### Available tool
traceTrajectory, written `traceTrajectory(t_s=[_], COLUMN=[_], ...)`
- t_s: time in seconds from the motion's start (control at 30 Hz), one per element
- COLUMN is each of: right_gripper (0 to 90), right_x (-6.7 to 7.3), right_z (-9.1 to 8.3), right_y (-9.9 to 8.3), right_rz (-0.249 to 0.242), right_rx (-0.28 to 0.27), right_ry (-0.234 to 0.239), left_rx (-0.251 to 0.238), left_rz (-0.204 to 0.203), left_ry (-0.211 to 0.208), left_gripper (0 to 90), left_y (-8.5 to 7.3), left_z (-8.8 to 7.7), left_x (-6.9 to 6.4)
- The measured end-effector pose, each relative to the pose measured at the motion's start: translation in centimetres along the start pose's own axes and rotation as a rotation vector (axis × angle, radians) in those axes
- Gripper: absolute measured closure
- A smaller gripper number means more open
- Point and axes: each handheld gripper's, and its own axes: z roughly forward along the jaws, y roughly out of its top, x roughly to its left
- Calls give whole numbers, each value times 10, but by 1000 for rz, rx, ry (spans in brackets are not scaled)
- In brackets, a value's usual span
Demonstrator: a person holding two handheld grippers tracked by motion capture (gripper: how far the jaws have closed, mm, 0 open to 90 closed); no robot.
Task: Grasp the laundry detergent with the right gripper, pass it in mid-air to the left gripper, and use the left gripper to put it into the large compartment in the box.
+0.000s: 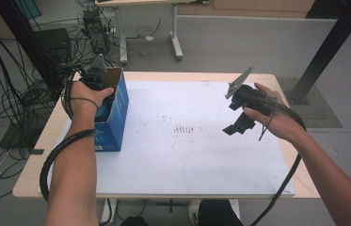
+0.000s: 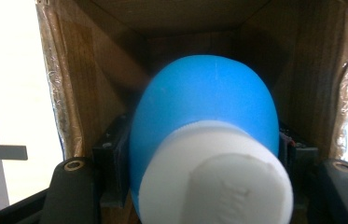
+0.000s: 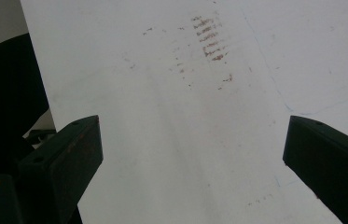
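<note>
Your left tongs [image 2: 204, 186] are clamped on a blue bottle [image 2: 204, 107] with a white cap [image 2: 216, 175], their jaws pressing its body from either side just behind the cap. The bottle sits inside the open cardboard box [image 1: 115, 110], blue on the outside and brown within, which stands at the left edge of the surface [image 1: 187, 155] near the far left corner. Your right tongs [image 1: 240, 123] hang wide apart with nothing between them, above the white sheet towards the right edge.

The bottle looks like smooth rounded plastic, so expect it to be slick and inclined to twist in the jaws. How full it is cannot be told, so treat it as possibly heavier than it looks. The wall will likely give a little under pressure; the firmest hold is probably where you have it, low on the shoulder close to the cap, where the body is stiffest. Mind the box walls close on both sides.
</note>
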Motion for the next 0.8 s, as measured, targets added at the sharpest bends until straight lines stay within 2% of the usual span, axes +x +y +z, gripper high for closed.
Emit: traceTrajectory(t_s=[0.8], right_gripper=[47], right_x=[0], right_z=[1], right_y=[-1], right_rz=[3], right_rx=[0], right_ry=[4], left_rx=[4], left_rz=[1], left_ry=[-6], left_gripper=[360], left_y=[0], left_z=[1], left_x=[-1])
